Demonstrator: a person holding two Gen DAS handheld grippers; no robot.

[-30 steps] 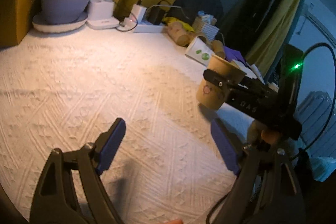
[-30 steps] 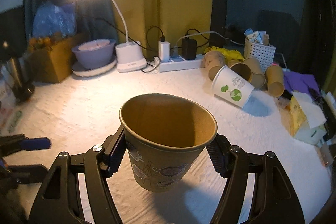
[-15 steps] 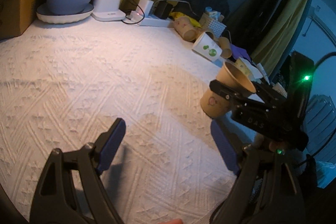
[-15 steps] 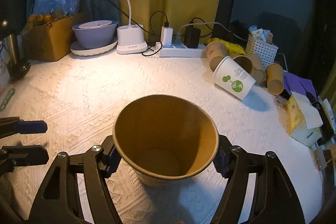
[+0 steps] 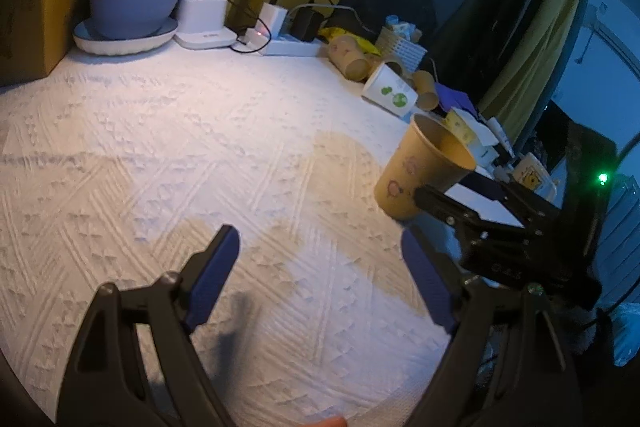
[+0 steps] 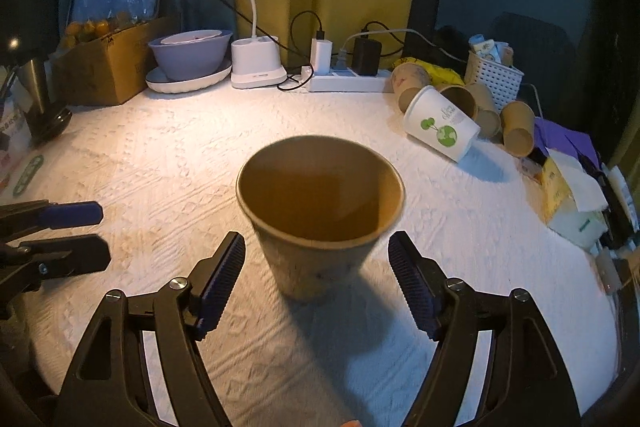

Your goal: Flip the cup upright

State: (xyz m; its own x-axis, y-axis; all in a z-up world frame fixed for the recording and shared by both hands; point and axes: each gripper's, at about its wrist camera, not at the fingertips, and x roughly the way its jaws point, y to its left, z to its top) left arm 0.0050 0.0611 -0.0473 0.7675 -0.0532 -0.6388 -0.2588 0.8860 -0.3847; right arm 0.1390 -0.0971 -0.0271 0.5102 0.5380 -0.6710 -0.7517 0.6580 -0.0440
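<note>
Right gripper (image 6: 316,279) now spread, no longer clamped on brown paper cup (image 6: 320,211). Cup released, standing mouth-up on white textured tablecloth (image 6: 160,155), between the pads. Flip apparently done. Left gripper (image 5: 320,275) apart, empty.

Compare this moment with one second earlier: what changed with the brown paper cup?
The right tool lowered the brown paper cup onto the white tablecloth, then opened and released it upright. The left tool stayed open and empty; the fallen cups behind did not move.
</note>
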